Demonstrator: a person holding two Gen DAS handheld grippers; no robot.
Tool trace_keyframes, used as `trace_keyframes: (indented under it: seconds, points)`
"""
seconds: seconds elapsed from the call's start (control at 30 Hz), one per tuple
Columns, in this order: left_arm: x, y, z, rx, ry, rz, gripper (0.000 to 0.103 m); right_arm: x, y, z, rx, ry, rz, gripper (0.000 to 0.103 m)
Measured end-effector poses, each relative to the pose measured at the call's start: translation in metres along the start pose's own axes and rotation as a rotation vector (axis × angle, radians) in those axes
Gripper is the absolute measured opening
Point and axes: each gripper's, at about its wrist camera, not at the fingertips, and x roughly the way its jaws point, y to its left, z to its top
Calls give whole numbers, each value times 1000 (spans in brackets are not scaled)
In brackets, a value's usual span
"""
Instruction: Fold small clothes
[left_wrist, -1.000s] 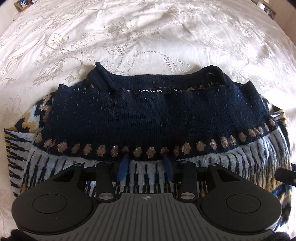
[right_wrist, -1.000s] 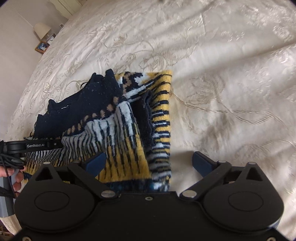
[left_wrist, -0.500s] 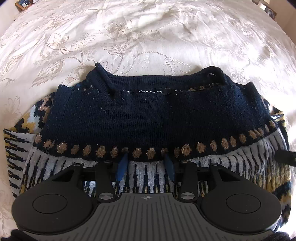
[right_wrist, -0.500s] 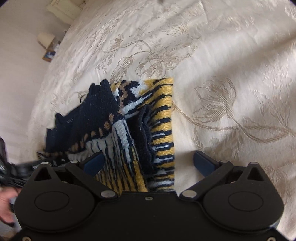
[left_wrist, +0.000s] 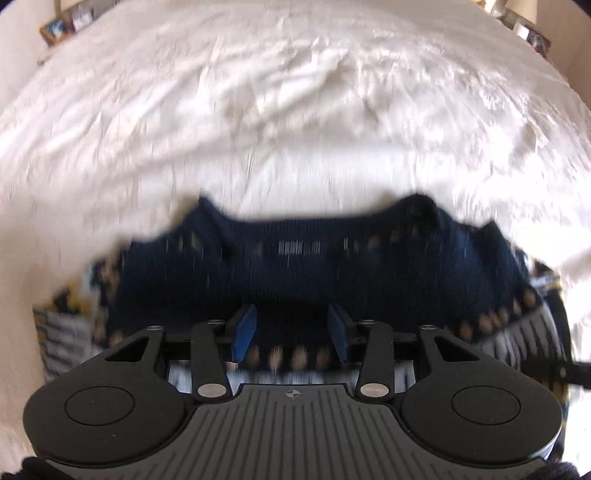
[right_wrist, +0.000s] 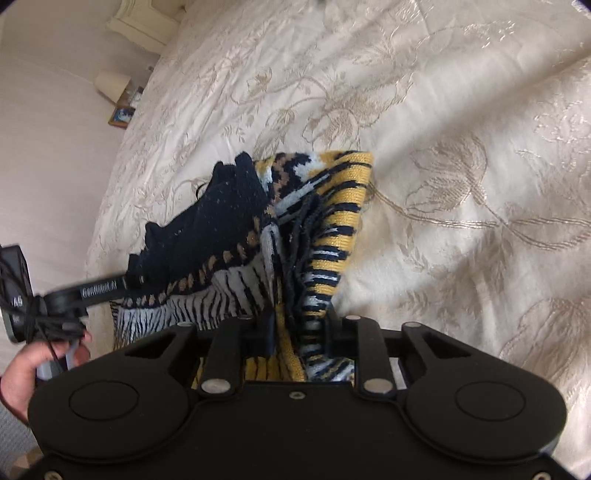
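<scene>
While the left gripper (left_wrist: 291, 334) has pushed forward over the sweater (right_wrist: 258, 236), its view smeared by motion, the bigger change is on the right. Half a second ago the right gripper (right_wrist: 299, 328) stood wide around the striped yellow side; now its fingers have narrowed onto that edge, and knit bunches up between them in a raised ridge. I judge they grip it, though the pads themselves are mostly hidden by cloth. The left fingers (left_wrist: 243, 332) remain at a middling gap, as before, now with the tan-dotted band showing between them; whether they pinch any cloth I cannot tell through the blur.

The sweater lies on the bedspread (right_wrist: 461, 166), toward its near edge, already folded into a compact bundle with the navy collar part on top. A hand (right_wrist: 22, 369) holds the left tool at the sweater's left side.

With the right side caught, the next fold looks ready: probably carrying that edge across toward the left.
</scene>
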Motion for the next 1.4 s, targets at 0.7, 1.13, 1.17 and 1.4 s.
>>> trace_keyframes:
  seconds: [0.7, 1.13, 1.17, 1.4]
  points:
    - [-29, -12, -55, 63, 31, 10, 42, -1, -7, -4, 27, -1, 3, 56]
    - [-37, 9, -64, 37, 54, 38, 43, -13, 0, -5, 13, -18, 9, 27]
    - [-46, 16, -66, 29, 32, 42, 43, -17, 7, -5, -6, -23, 1, 27]
    - [-97, 79, -104, -21, 7, -1, 43, -38, 69, -4, -106, -49, -91, 26]
